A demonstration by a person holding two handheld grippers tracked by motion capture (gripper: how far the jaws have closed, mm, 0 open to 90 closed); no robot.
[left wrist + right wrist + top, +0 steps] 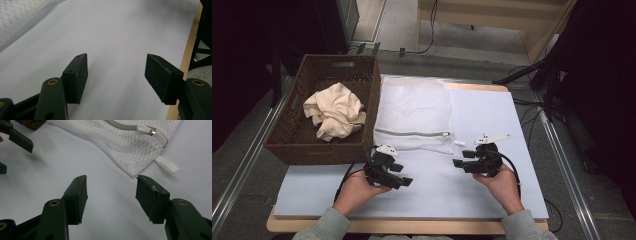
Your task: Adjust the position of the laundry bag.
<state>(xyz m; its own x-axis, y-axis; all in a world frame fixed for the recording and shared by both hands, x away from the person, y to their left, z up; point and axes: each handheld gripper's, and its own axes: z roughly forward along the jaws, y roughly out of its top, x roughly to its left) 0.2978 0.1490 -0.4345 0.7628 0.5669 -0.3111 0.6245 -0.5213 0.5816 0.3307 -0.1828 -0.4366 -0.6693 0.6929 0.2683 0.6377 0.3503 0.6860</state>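
Observation:
A white mesh laundry bag point(413, 114) lies flat on the white board point(484, 112), its zipper point(412, 133) running along the near side. Left of it stands a brown wicker basket point(297, 142) holding a crumpled cream cloth point(335, 111). My left gripper point(402, 175) is open and hovers over bare board point(117, 30) in front of the bag, nothing between its jaws point(117, 58). My right gripper point(463, 158) is open too, near the bag's right front corner point(130, 150). The zipper pull point(146, 129) and a white loop tab point(166, 164) lie just beyond its empty jaws point(112, 180).
The board's wooden edge point(190, 47) runs close by the left gripper. The left gripper's jaw point(18, 138) appears at the top left of the right gripper view. Metal rails point(562, 165) flank the table, and cables point(532, 112) trail on the floor to the right.

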